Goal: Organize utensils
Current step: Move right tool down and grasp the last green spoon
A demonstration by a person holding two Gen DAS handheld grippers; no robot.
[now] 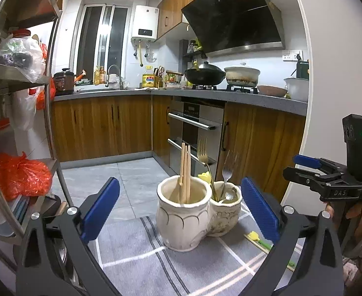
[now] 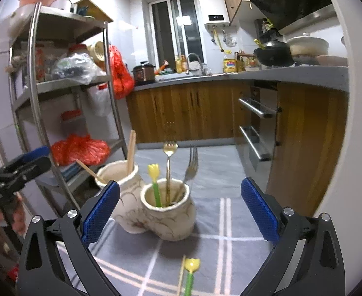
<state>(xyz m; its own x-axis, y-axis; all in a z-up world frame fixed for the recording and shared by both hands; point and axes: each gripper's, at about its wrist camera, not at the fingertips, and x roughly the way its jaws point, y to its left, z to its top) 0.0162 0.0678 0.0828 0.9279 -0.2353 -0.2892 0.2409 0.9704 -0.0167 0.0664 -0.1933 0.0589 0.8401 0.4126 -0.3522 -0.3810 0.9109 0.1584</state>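
Observation:
A cream double-pot ceramic holder [image 1: 193,212] [image 2: 156,209] stands on a grey striped cloth [image 1: 156,266]. Its bigger pot holds wooden chopsticks [image 1: 185,170] [image 2: 131,151]. The smaller pot holds a gold fork [image 1: 203,154] [image 2: 169,153], a silver fork [image 1: 227,170] [image 2: 192,165] and a green stick with a yellow tulip top [image 2: 155,182]. Another tulip stick [image 2: 190,273] [image 1: 257,238] and a loose chopstick [image 2: 181,273] lie on the cloth in front. My left gripper [image 1: 181,212] is open, nothing between its pads. My right gripper [image 2: 181,209] is open too, facing the holder.
A steel shelf rack [image 2: 35,93] with bags and jars stands at the left. Wooden cabinets, an oven [image 1: 193,128] and a counter with a wok [image 1: 204,74] lie beyond. A white wall [image 1: 336,74] runs along the right. A hand [image 1: 353,212] holds the right gripper's handle.

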